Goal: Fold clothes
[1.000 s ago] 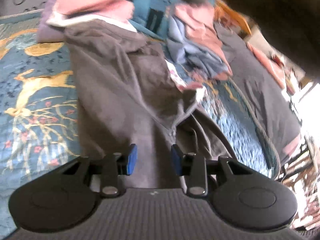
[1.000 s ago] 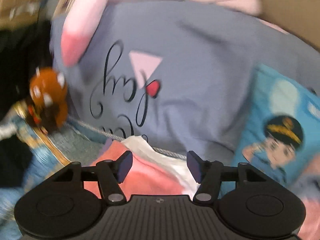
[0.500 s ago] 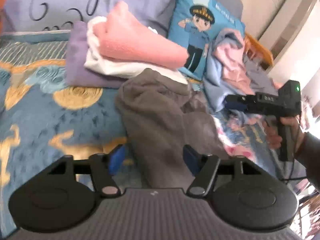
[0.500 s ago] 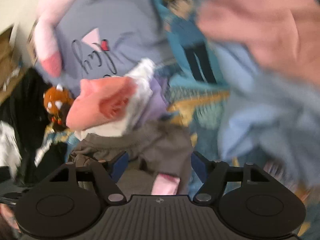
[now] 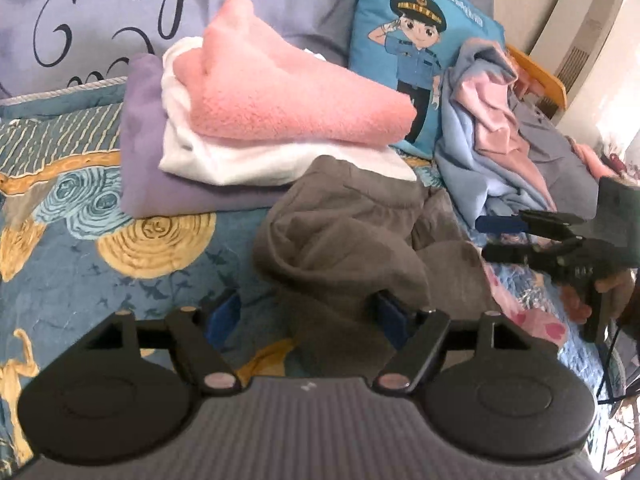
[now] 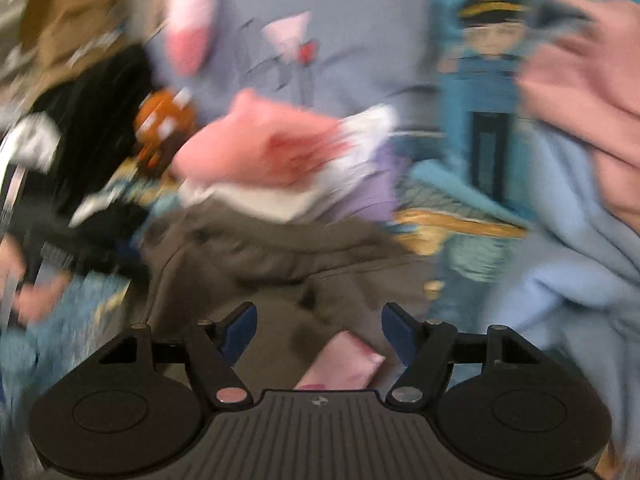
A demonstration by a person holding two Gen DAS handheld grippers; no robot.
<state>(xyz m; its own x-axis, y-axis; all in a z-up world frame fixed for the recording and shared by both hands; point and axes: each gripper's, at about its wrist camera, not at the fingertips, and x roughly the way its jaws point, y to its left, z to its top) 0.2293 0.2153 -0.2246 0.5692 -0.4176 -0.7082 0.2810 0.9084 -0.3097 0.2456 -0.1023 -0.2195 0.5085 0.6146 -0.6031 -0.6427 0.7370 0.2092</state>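
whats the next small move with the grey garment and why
Probably ease the left gripper forward and close it on the grey garment. Its jaws have just been opening and stand open around the bunched cloth lying unfolded against the folded stack; the right gripper is open too.

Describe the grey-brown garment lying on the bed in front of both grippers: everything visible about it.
The grey-brown garment is soft, matte, fleece-like cloth, bunched into thick rounded folds, not laid flat. It lies on the patterned blue bedspread; its far edge meets the white layer of the folded stack. A fold sits between the fingers of the open left gripper. The blurred right-wrist view shows it below the open right gripper.
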